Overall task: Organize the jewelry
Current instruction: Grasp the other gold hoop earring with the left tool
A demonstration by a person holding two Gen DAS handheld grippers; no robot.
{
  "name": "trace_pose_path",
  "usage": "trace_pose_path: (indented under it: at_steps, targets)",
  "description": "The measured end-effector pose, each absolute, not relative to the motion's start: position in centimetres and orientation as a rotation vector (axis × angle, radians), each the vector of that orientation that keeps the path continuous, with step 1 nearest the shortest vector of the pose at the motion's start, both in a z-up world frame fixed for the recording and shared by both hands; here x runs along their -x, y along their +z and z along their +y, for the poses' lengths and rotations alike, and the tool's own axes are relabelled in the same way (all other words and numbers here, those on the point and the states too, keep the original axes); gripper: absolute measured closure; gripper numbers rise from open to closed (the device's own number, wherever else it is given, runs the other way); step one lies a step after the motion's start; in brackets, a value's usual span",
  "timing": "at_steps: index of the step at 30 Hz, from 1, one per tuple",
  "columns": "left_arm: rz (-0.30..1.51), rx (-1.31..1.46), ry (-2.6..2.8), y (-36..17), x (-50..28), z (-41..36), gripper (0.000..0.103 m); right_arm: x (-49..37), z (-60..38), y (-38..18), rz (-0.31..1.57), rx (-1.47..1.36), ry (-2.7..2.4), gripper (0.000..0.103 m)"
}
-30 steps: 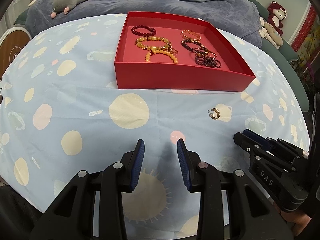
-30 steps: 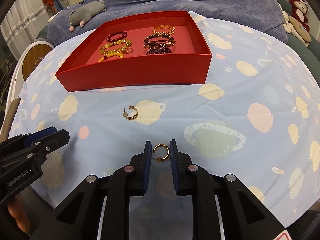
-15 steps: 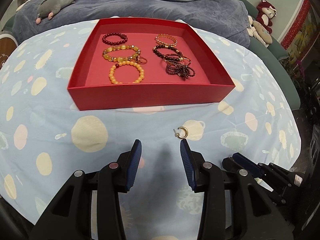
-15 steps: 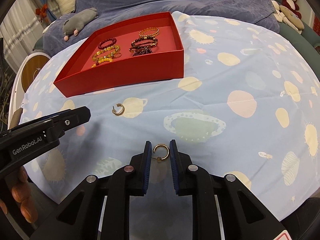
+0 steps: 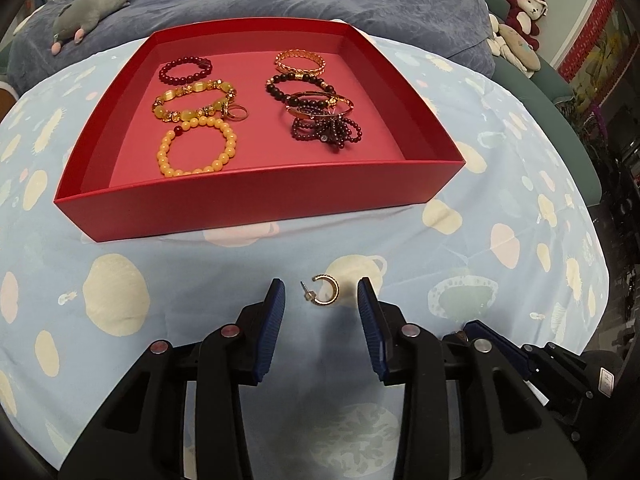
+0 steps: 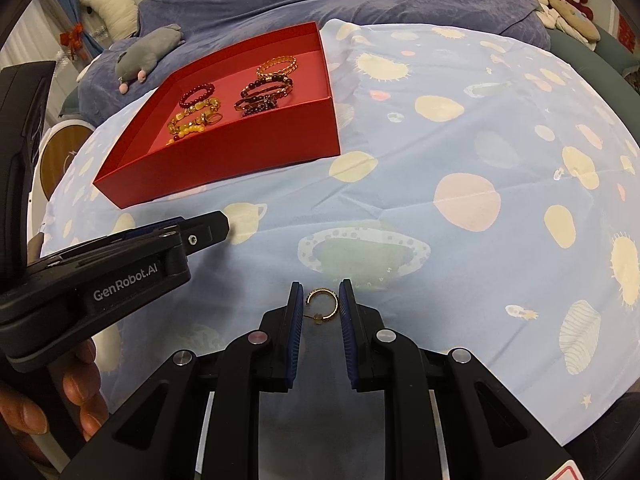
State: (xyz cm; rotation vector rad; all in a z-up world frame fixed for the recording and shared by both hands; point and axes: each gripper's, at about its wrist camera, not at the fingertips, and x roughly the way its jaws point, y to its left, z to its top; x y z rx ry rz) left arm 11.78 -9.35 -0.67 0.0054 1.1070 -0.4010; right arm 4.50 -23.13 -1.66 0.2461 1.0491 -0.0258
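Left hand-held gripper [image 5: 321, 294]: jaws apart and just closing a little, around a gold hoop earring [image 5: 325, 290] lying on the tabletop [image 5: 160, 264], not pressing it.
Right hand-held gripper [image 6: 319, 305]: clamps second gold earring [image 6: 323, 306].
Red tray [image 5: 256, 204]: holds bracelets [image 5: 196, 152].

One red tray [image 5: 256, 204]. Bracelets in tray: seven or so; the right-hand pile [image 5: 320, 116] is tangled, count unsure. One small ring [image 5: 239, 112] in tray. Two gold hoop earrings: one on cloth [image 5: 326, 289], one between fingers [image 6: 323, 306]. Two grippers. Grey plush [image 5: 92, 4]: one.
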Motion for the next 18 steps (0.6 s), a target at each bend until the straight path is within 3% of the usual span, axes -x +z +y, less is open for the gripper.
trace_pose_path:
  at_steps: [4,6,18]
  targets:
    - [1.095,-0.03,-0.4,-0.82,-11.68,-9.58,0.076,-4.6,-23.15,-1.69,1.046,-0.251,-0.024,0.085]
    - [1.096,-0.026,-0.402,-0.87,-11.75,-9.55,0.085,-4.58,-23.17,-1.69,1.046,-0.253,-0.023,0.085]
    - [1.094,-0.041,-0.398,-0.21,-10.81,-9.15,0.086,-4.1,-22.81,-1.31,1.04,-0.248,-0.016,0.085]
